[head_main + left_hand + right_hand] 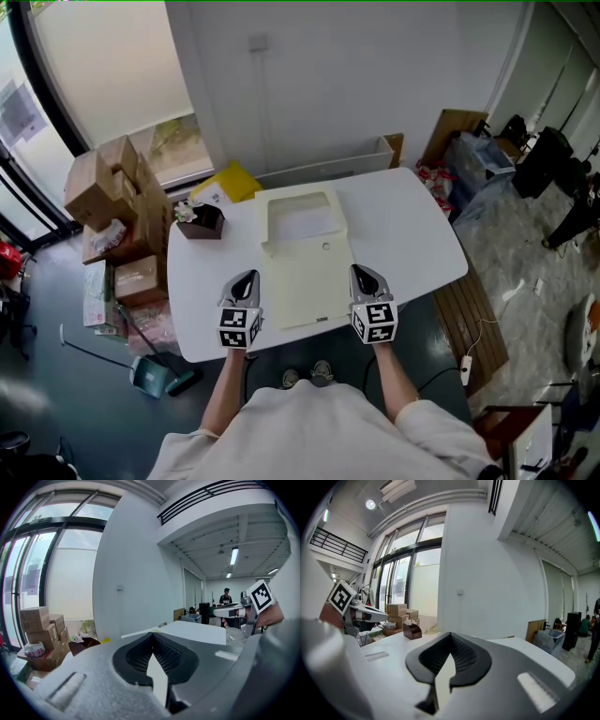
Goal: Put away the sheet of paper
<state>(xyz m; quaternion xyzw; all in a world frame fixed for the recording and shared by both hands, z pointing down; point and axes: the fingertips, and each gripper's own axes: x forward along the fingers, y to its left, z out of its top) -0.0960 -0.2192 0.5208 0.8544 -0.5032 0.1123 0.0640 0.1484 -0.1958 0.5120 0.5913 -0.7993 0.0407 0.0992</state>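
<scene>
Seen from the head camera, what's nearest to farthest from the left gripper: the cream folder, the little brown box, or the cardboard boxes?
1. The cream folder, just to the right of the left gripper.
2. The brown box, farther up the table, to the left.
3. The cardboard boxes, off the table, far left.

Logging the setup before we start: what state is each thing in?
Cream plastic folder: flat on the white table, flap open.
White sheet of paper: flat at the folder's far end.
Dark brown box: upright, something white sticking out.
Left gripper: fingers shut, empty.
Right gripper: fingers shut, empty.
</scene>
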